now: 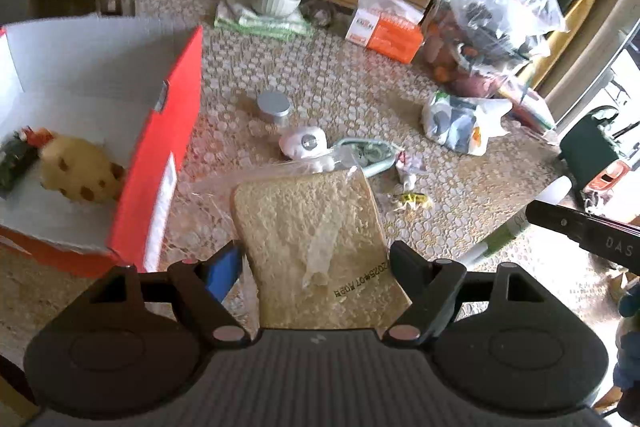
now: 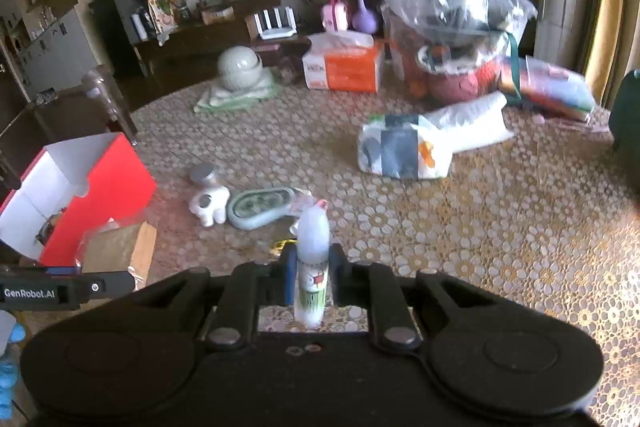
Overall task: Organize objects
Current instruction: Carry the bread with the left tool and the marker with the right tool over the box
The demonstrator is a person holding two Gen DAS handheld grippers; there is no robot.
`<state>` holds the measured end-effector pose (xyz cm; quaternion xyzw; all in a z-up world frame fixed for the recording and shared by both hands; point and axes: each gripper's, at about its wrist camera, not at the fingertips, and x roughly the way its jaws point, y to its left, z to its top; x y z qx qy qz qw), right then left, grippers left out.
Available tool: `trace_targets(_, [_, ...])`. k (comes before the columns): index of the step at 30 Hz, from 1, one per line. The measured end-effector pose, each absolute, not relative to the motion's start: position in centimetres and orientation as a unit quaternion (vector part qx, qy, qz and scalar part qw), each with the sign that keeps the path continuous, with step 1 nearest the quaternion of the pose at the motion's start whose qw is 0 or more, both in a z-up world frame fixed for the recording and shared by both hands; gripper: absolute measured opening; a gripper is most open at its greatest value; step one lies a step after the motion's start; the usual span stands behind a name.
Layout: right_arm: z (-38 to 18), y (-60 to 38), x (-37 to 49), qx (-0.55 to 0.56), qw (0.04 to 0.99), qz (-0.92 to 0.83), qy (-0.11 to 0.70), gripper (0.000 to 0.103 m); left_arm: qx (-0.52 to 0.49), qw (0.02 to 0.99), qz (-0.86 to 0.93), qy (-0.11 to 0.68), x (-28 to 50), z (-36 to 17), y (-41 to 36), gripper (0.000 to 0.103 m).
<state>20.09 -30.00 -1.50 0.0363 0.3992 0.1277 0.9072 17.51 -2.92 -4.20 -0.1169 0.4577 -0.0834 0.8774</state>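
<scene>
My left gripper is shut on a wrapped slice of bread, held above the table next to the red box. The box is open and holds a spotted yellow plush toy and a dark packet. My right gripper is shut on a small white bottle with a green label, held upright above the table. The bottle also shows in the left wrist view. The red box and the bread show at the left of the right wrist view.
On the patterned tablecloth lie a white astronaut figure, a silver-lidded jar, a pale green case, a printed plastic bag, an orange tissue box, a round white pot and large clear bags.
</scene>
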Motion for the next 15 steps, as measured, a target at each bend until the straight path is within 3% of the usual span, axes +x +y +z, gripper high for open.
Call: trace_targets(15, [5.6, -21.4, 18.7, 0.005, 0.917, 0.209, 0.339, 0.016, -0.076, 0.905, -0.065, 0.413, 15.8, 1.8, 4.8, 0.080])
